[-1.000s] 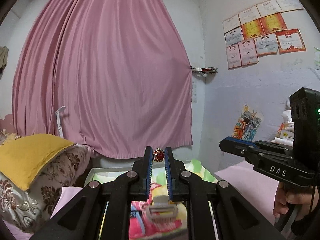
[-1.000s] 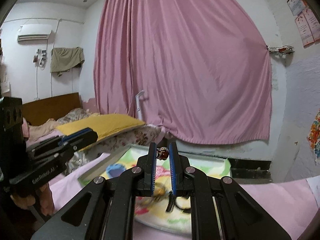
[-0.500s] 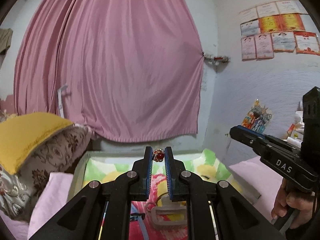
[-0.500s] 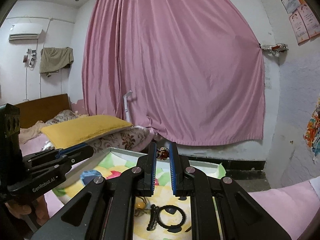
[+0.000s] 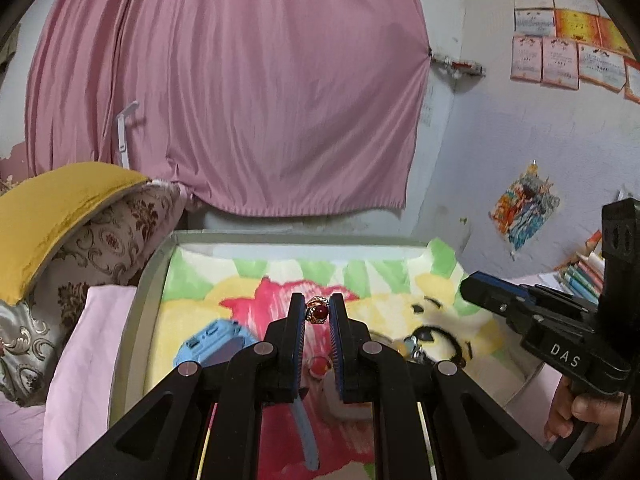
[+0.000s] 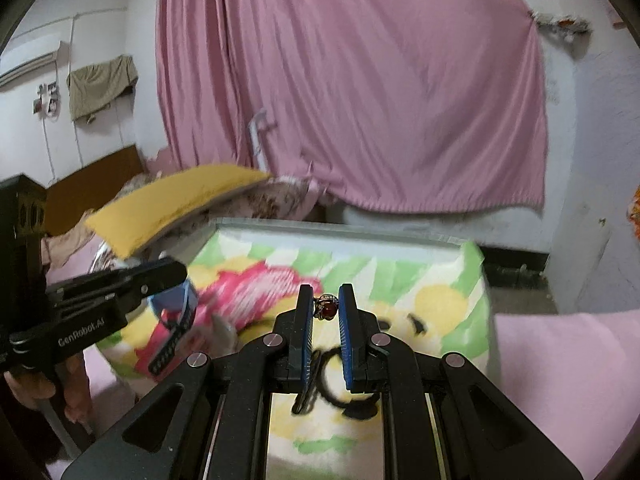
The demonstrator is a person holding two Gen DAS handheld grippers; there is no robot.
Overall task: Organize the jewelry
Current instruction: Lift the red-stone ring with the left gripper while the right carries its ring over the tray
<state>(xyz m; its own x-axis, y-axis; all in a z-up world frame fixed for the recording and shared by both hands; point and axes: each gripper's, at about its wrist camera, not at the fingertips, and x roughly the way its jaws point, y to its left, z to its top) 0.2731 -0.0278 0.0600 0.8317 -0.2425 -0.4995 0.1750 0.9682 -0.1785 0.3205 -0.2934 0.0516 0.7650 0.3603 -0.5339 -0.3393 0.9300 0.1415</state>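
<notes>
Two red-stone rings are in hand: the left gripper has its fingers clenched on one ring, and the right gripper pinches the other ring the same way. Both hang above the bright patterned mat on the bench, where a blue watch and black bands lie. Lowering each ring onto bare mat before letting go should stop it rolling.
</notes>
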